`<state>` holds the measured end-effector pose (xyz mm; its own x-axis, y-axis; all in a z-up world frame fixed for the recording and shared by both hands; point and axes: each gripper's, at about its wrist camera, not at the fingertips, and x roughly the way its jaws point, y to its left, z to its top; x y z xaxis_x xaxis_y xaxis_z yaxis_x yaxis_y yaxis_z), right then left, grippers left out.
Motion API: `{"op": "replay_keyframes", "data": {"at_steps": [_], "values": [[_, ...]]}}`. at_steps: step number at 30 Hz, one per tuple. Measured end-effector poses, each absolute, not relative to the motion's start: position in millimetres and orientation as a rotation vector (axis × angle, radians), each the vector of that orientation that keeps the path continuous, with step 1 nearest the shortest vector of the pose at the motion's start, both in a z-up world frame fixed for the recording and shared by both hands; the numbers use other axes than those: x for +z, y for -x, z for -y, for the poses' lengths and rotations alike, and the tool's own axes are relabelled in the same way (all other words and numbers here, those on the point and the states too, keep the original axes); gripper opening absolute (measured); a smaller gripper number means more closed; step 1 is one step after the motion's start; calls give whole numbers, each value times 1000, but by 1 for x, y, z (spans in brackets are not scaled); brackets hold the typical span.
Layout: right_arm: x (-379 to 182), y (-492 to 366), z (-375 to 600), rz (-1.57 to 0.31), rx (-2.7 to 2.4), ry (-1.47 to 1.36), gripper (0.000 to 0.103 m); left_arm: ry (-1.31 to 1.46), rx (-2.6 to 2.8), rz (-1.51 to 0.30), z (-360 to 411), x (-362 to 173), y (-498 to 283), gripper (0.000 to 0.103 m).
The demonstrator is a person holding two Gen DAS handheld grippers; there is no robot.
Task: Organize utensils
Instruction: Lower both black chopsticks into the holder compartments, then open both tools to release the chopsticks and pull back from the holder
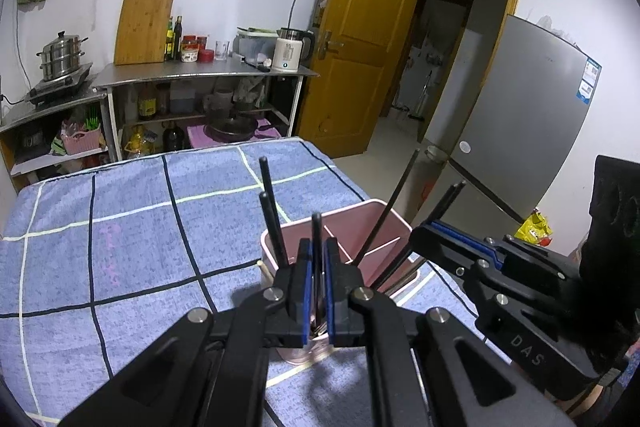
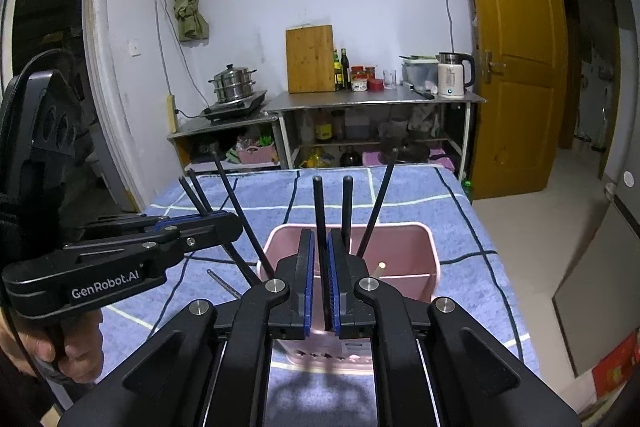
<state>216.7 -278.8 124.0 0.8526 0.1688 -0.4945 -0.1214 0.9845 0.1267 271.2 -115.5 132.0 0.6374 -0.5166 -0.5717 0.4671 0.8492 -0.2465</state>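
- The left gripper [image 1: 317,279] had its jaws nearly together, the blue pads pinching a single black chopstick [image 1: 316,247] that stood upright between them, over the near end of the pink holder [image 1: 394,217].
- The right gripper [image 2: 319,279] was likewise almost closed; a black chopstick [image 2: 319,211] rose from between its pads, though the right wrist view left it unclear whether the pads actually pressed on it.
- A hand [image 2: 76,351] gripped the left gripper's handle at the lower left of the right wrist view.
- More black chopsticks [image 2: 374,203] leaned in the holder, which had an inner divider and stood near the front edge of the table.
- The table wore a blue checked cloth [image 1: 120,247].
- Beyond its far edge stood steel shelving [image 2: 376,101] with a wooden cutting board [image 2: 310,59], bottles, a white kettle [image 2: 452,77] and a steamer pot [image 2: 234,83].
- A yellow door [image 2: 516,59] stood open on the right, and a grey refrigerator [image 1: 532,107] stood beside it.
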Motion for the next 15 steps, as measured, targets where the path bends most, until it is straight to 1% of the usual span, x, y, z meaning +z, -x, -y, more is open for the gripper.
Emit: {"op": "replay_keyframes", "data": {"at_steps": [5,8,15], "values": [[135,-206,275,-501,143,-73,17,86,-572,-643,108,145,-260,7],[143,-199,275,-483,144,-72,18,91,-574,-622,101,151,-252,11],[150,-180,276,-462,131,-87,22,105,-571,-598,89,158,-233,13]]}}
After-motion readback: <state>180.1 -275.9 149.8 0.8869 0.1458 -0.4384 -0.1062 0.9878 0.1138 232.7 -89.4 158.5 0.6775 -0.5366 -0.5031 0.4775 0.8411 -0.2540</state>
